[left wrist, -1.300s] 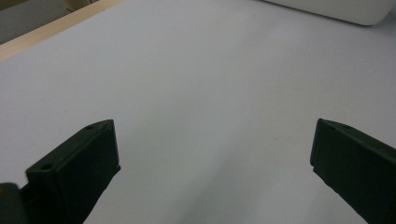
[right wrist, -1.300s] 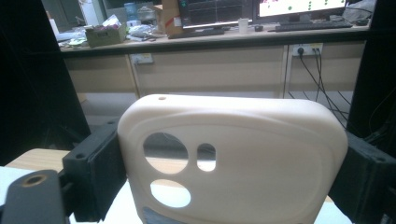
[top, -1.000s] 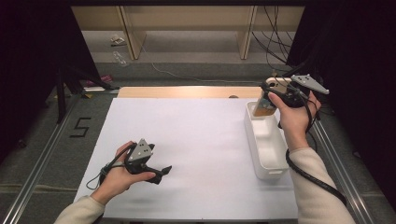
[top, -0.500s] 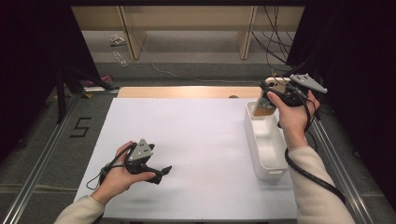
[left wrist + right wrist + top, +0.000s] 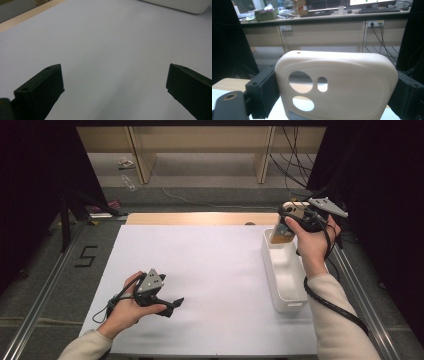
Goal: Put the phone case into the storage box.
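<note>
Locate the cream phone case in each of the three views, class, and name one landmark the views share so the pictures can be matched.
High view: the phone case is upper right, gripped by the right gripper above the far end of the white bin.
Left gripper view: no phone case here; the bin's edge sits top right.
Right gripper view: the case is at centre, clamped between the black jaws.
Shared landmark: the white table sheet.

A black "5", seemingly taped, stands on the grey floor left of the table.
</note>
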Available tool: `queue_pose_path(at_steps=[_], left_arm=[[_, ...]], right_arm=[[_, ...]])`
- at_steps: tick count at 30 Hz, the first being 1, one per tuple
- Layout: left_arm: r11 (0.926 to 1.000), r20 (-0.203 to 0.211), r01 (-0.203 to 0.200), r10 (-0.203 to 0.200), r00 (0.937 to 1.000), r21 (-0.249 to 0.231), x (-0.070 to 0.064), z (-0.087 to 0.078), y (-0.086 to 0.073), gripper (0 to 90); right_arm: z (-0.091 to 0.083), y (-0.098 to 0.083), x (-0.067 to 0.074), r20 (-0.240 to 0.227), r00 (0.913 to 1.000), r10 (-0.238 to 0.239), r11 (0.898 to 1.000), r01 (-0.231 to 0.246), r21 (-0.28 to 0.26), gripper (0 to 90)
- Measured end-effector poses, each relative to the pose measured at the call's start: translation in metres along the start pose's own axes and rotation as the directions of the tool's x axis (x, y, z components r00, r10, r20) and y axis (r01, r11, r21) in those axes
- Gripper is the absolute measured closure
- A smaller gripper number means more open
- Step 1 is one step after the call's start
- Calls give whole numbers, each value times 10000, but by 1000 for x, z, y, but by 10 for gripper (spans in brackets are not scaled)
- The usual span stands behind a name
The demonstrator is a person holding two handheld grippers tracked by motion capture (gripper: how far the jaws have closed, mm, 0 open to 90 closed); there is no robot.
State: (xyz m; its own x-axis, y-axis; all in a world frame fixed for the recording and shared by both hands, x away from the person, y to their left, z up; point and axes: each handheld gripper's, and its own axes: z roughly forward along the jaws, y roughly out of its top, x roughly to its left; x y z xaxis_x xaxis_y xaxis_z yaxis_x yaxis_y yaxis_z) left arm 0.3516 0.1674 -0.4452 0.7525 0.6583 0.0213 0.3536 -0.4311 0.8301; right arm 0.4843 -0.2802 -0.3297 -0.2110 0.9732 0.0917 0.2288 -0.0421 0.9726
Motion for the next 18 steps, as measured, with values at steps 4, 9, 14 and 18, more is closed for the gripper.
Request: queue_pose_path(at_steps=[4, 9, 14, 18], left_arm=[[10000, -19, 23, -23, 10000, -35, 0, 0, 0, 6], [10000, -6, 21, -21, 10000, -18, 0, 0, 0, 7], [10000, -5, 32, -32, 10000, -31, 0, 0, 0, 7], [10000, -1, 29, -29, 10000, -37, 0, 0, 0, 7]], right_arm=[[1, 0, 1, 20, 10000, -23, 10000, 23, 32, 122], [3, 1, 1, 14, 10000, -39, 10000, 39, 42, 122], [5, 0, 0, 20, 10000, -21, 10000, 20, 72, 122], [7, 0, 0, 48, 10000, -53, 9999, 52, 127, 122]])
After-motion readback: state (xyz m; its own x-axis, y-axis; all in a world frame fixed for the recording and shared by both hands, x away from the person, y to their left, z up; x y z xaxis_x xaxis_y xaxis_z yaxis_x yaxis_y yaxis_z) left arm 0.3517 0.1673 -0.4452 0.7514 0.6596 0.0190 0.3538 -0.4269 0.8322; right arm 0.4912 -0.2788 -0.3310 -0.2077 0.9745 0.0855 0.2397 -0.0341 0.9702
